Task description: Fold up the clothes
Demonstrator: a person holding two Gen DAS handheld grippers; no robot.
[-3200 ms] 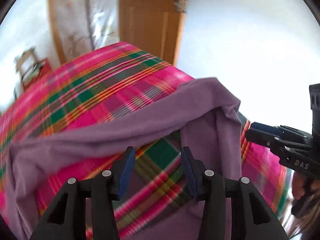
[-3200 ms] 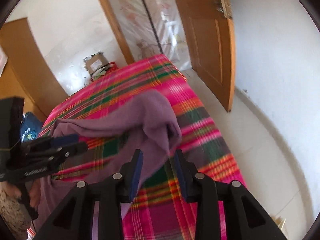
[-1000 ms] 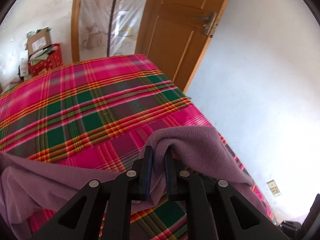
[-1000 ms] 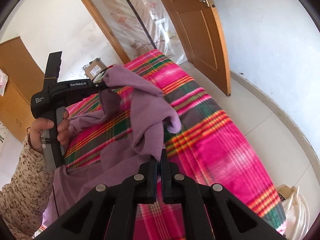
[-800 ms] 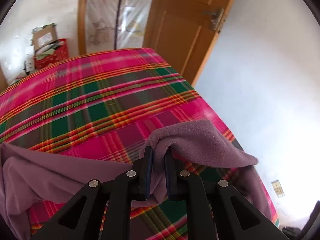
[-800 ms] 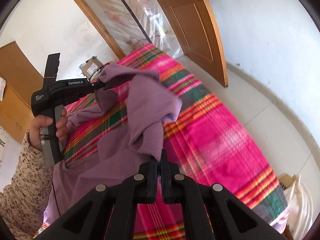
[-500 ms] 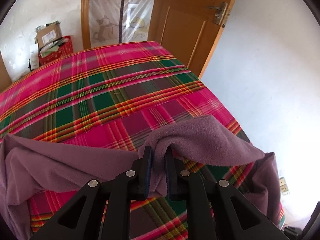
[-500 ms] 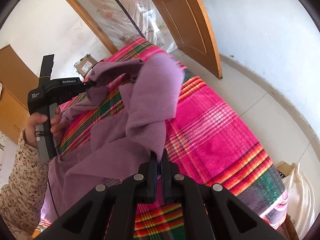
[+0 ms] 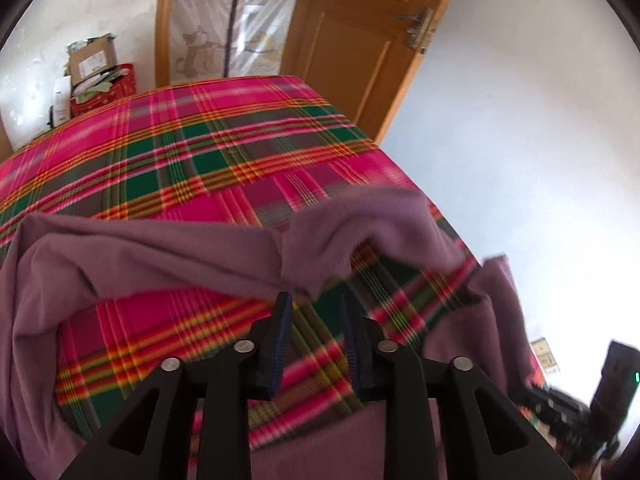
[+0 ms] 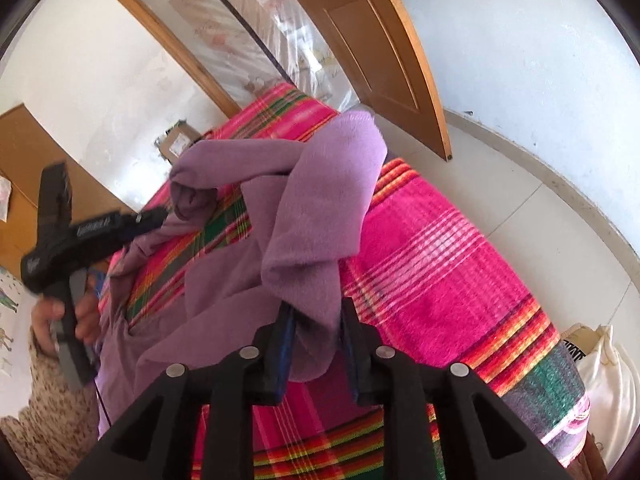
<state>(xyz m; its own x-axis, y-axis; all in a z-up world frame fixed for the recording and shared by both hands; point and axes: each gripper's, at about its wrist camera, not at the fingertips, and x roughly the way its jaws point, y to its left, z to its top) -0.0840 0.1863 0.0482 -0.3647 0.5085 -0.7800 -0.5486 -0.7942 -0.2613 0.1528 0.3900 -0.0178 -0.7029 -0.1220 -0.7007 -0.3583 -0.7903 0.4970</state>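
Note:
A purple fleece garment lies crumpled across the near part of a bed with a pink, green and orange plaid blanket. My left gripper is opening; the garment's edge hangs just ahead of its fingertips, and only blanket shows between the jaws. My right gripper is opening too. A thick fold of the garment hangs loosely down between its jaws, above the blanket. The right wrist view also has the left gripper, its tips by a bunched corner of the garment.
A wooden door stands open beyond the bed's far corner. A red basket and a cardboard box sit by the far wall. Tiled floor runs along the bed's right side, with a white bag on it. A hand in a patterned sleeve holds the left gripper.
Both grippers were shut on purple cloth and their jaws have now parted. The cloth has slipped forward out of the left jaws. In the right view the fold hangs lower, between the jaws.

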